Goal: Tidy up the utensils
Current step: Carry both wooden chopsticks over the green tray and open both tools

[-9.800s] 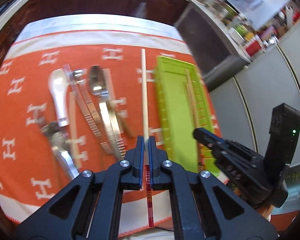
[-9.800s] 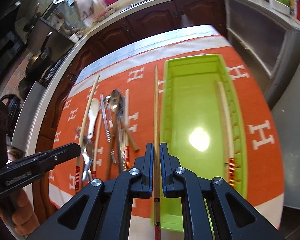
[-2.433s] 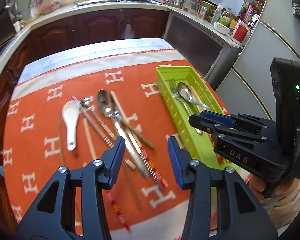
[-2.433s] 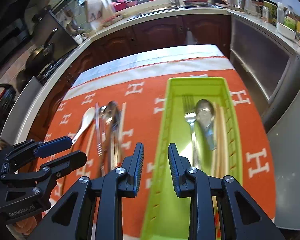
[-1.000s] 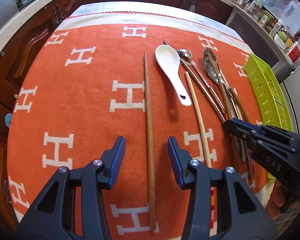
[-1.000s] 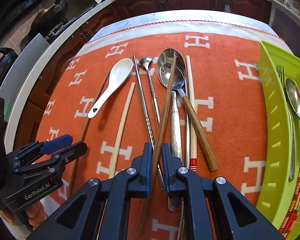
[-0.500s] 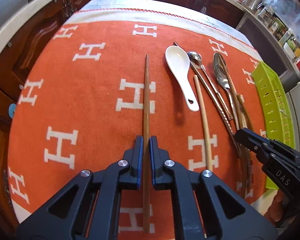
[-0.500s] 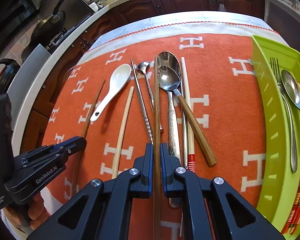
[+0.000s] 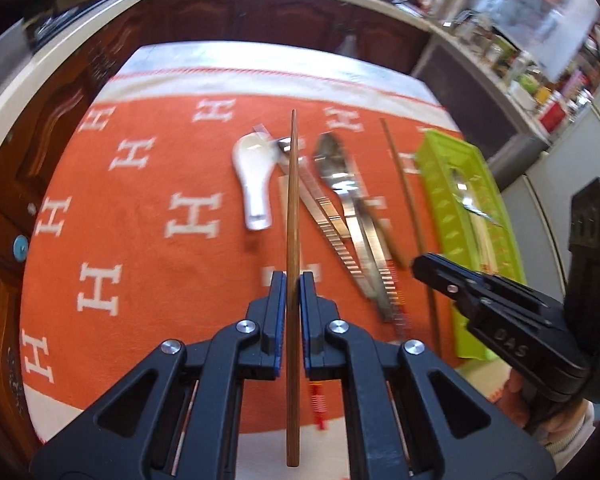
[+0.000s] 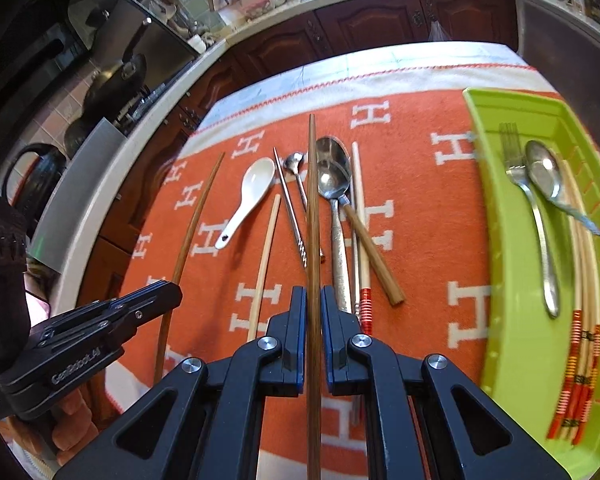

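Observation:
My left gripper (image 9: 292, 280) is shut on a dark wooden chopstick (image 9: 292, 200), held above the orange cloth. My right gripper (image 10: 312, 296) is shut on a second dark wooden chopstick (image 10: 312, 208), also above the cloth. Under them lie a white ceramic spoon (image 10: 246, 200), metal spoons (image 10: 332, 172), metal chopsticks (image 10: 290, 208) and pale chopsticks (image 10: 265, 264). The green tray (image 10: 504, 280) at the right holds a fork (image 10: 528, 196), a spoon (image 10: 546, 176) and several red-banded chopsticks (image 10: 580, 380). The tray also shows in the left wrist view (image 9: 452, 232).
The orange cloth (image 10: 424, 216) with white H marks covers the table. Dark wood cabinets and a counter with pans stand behind and to the left. The table's near edge is just below both grippers.
Both grippers have risen with their chopsticks off the cloth. The left one has swung right, over the utensil pile. The view is motion-blurred.

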`<state>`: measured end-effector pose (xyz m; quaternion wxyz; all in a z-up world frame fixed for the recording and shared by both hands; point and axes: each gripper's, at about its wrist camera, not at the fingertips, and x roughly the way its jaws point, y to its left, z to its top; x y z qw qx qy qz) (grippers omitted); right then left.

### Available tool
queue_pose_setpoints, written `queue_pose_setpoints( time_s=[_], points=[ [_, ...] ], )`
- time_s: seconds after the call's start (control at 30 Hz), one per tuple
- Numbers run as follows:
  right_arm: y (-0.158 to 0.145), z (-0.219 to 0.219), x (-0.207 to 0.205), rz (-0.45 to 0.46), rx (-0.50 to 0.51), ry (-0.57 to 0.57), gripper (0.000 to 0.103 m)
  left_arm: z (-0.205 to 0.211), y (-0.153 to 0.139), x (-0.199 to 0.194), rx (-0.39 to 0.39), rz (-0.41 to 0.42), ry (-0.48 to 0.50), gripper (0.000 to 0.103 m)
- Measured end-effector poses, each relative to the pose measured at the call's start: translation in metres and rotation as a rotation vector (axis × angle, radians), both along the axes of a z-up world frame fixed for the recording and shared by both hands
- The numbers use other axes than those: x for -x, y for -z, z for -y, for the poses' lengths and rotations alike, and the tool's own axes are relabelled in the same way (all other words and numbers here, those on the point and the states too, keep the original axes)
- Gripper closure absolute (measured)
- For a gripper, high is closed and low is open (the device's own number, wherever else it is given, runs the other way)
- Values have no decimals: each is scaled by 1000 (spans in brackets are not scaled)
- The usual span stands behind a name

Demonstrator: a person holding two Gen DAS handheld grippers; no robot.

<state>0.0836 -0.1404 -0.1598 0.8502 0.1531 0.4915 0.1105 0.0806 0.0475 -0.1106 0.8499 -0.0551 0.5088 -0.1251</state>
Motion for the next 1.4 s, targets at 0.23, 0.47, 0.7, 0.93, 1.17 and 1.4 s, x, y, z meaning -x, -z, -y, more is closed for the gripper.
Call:
queue_pose_setpoints(
  time_s=[0.23, 0.47, 0.7, 0.93, 1.17, 1.4],
  points=[
    [-34, 48, 30, 67, 8, 66, 97, 59, -29, 7, 25, 30, 121, 99],
    [-51, 123, 54, 73, 13, 169, 97, 123, -37, -1, 59, -11, 204, 99],
    [-46, 173, 57, 40, 33, 223, 97, 171, -19, -24, 83, -84, 212, 99],
    [-30, 192, 44, 5, 39, 212, 97, 203, 1, -42, 83, -124, 200, 99],
    [-5, 191, 16, -50, 39, 192, 96, 206, 10, -48, 58, -126, 188, 99],
    [12, 170, -2, -77, 33, 162, 95, 189, 1, -40, 14, -101, 194, 98]
  ],
)
